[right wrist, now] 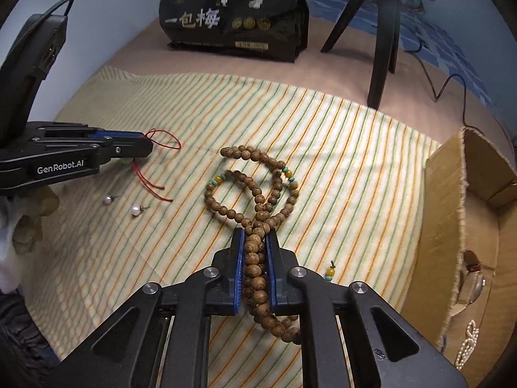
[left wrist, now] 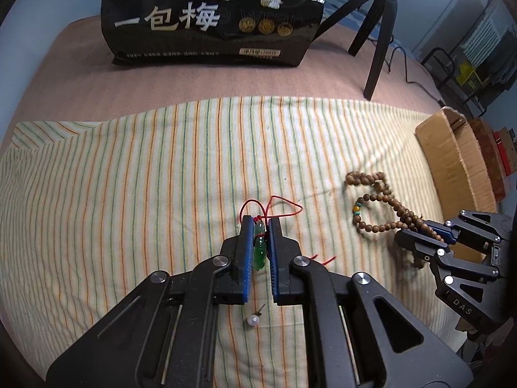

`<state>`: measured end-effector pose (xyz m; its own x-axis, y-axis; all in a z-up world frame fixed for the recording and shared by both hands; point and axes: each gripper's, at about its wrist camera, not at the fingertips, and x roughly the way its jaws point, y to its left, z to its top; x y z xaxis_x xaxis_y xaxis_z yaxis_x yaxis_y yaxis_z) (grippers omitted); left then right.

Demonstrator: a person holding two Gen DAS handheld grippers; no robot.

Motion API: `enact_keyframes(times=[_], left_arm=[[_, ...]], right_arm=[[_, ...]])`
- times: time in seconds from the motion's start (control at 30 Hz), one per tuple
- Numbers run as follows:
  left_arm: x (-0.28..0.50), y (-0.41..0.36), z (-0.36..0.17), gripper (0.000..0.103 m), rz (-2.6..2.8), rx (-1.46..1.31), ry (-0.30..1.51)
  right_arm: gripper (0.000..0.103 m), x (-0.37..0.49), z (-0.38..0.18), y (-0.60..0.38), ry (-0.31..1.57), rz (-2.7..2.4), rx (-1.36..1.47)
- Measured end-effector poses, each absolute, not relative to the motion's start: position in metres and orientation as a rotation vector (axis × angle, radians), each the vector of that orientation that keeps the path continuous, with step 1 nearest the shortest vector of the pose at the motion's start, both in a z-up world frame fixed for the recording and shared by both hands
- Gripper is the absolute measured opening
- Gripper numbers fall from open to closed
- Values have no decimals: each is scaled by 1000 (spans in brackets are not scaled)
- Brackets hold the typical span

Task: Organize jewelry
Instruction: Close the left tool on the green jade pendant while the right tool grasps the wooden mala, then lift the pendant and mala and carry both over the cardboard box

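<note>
Cloth [left wrist: 129, 168] is the landmark: box [right wrist: 452, 213] at its right edge; right gripper [right wrist: 254, 242] clamped on beads [right wrist: 255, 190] mid-cloth; left gripper [left wrist: 260, 226] clamped on green pendant [left wrist: 259, 252] further left; pearl earrings [right wrist: 135, 209] beside it.

The left tool [left wrist: 260, 223] points steeply down at the centre of its own view, its blue pads pinched onto a green pendant [left wrist: 259, 252]. The right tool [right wrist: 253, 236] tilts down likewise at lower centre of its view, jaws clamped on strands of a wooden bead string [right wrist: 255, 268]; it appears at the right edge of the left view
</note>
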<state>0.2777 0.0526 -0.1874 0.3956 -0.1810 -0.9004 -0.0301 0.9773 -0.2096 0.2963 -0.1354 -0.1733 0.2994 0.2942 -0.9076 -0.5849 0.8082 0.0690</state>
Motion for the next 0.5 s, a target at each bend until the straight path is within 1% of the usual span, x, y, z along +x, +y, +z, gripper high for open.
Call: enact_keyframes(times=[0.5], left_arm=[[262, 35, -142, 7, -156, -272, 1067]], right_arm=[[10, 278, -111, -164, 985, 576, -209]])
